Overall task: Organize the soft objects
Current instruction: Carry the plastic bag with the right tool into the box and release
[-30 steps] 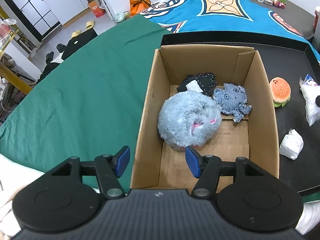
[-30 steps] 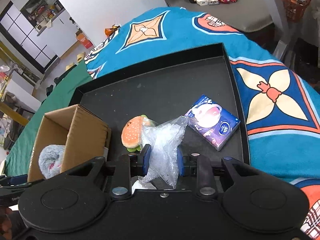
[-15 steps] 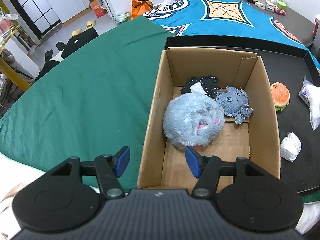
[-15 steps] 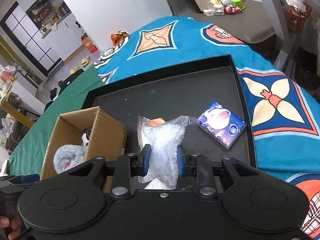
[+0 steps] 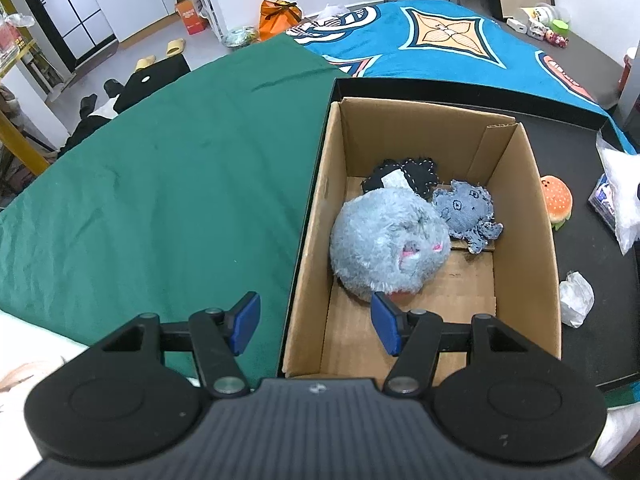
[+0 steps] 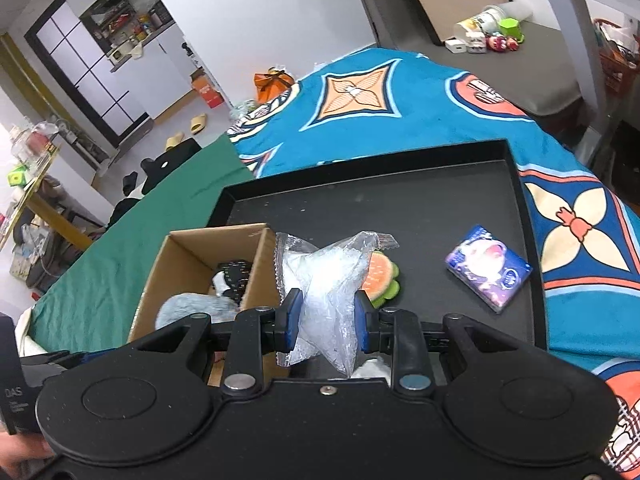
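Observation:
An open cardboard box (image 5: 538, 216) stands in a black tray (image 6: 420, 208). It holds a fluffy blue plush (image 5: 388, 240), a denim octopus (image 5: 466, 212) and a black stitched toy (image 5: 416, 170). My left gripper (image 5: 314, 322) is open and empty above the box's near left corner. My right gripper (image 6: 326, 318) is shut on a clear plastic bag (image 6: 324, 276) and holds it above the tray, just right of the box (image 6: 188, 256). A burger toy (image 6: 380, 276) lies behind the bag; it also shows in the left wrist view (image 5: 556, 202).
A blue tissue pack (image 6: 488, 268) lies on the tray to the right. A crumpled white wad (image 5: 576, 300) lies right of the box. Green cloth (image 5: 160, 200) covers the table left of the tray, patterned blue cloth (image 6: 400, 100) beyond it.
My right gripper has lifted the clear bag and carried it left toward the box. The left gripper has drawn back slightly and stays open.

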Available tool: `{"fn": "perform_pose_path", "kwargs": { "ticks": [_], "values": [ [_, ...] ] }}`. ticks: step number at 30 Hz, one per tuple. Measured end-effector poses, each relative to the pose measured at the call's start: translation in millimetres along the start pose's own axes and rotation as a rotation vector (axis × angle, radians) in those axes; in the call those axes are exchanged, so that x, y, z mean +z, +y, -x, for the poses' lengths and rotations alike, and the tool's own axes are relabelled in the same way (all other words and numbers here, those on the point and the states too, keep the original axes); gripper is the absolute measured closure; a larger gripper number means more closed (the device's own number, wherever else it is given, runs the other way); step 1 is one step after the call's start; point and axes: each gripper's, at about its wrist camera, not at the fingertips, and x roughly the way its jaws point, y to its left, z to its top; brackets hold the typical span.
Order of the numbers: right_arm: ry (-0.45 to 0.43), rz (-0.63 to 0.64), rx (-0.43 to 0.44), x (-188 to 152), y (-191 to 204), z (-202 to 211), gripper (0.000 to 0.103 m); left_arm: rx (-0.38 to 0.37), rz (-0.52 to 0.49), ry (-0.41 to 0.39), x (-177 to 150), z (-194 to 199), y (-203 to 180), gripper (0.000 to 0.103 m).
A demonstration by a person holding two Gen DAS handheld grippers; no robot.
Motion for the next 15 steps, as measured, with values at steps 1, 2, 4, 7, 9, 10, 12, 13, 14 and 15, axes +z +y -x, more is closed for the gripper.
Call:
{"fn": "perform_pose_path", "kwargs": {
  "ticks": [1, 2, 4, 7, 9, 10, 12, 13, 14, 15],
  "values": [
    [0.000, 0.005, 0.001, 1, 3, 0, 0.076, -0.004, 0.004, -0.001, -1, -1, 2, 0.043],
    [-0.001, 0.010, 0.003, 1, 7, 0, 0.076, -0.008, 0.008, -0.001, -1, -2, 4, 0.043],
    [-0.004, 0.016, 0.007, 3, 14, 1, 0.076, -0.018, 0.017, -0.005, -2, -3, 7, 0.043],
    [-0.009, 0.029, 0.015, 6, 25, 2, 0.076, -0.037, 0.027, -0.007, -3, -6, 12, 0.044],
    [-0.010, 0.037, 0.019, 7, 32, 2, 0.076, -0.049, 0.033, -0.006, -4, -8, 14, 0.045],
    [-0.010, 0.041, 0.021, 7, 36, 1, 0.076, -0.053, 0.035, -0.007, -6, -8, 16, 0.046],
    [-0.008, 0.050, 0.024, 8, 43, 0, 0.076, -0.063, 0.042, -0.012, -8, -9, 19, 0.047],
    [-0.008, 0.056, 0.026, 8, 47, 0, 0.076, -0.070, 0.046, -0.015, -8, -9, 20, 0.048],
    [-0.007, 0.062, 0.028, 8, 51, -1, 0.076, -0.080, 0.049, -0.018, -9, -9, 21, 0.050],
    [-0.006, 0.067, 0.029, 8, 54, -2, 0.076, -0.086, 0.050, -0.021, -9, -10, 22, 0.051]
  ]
}}
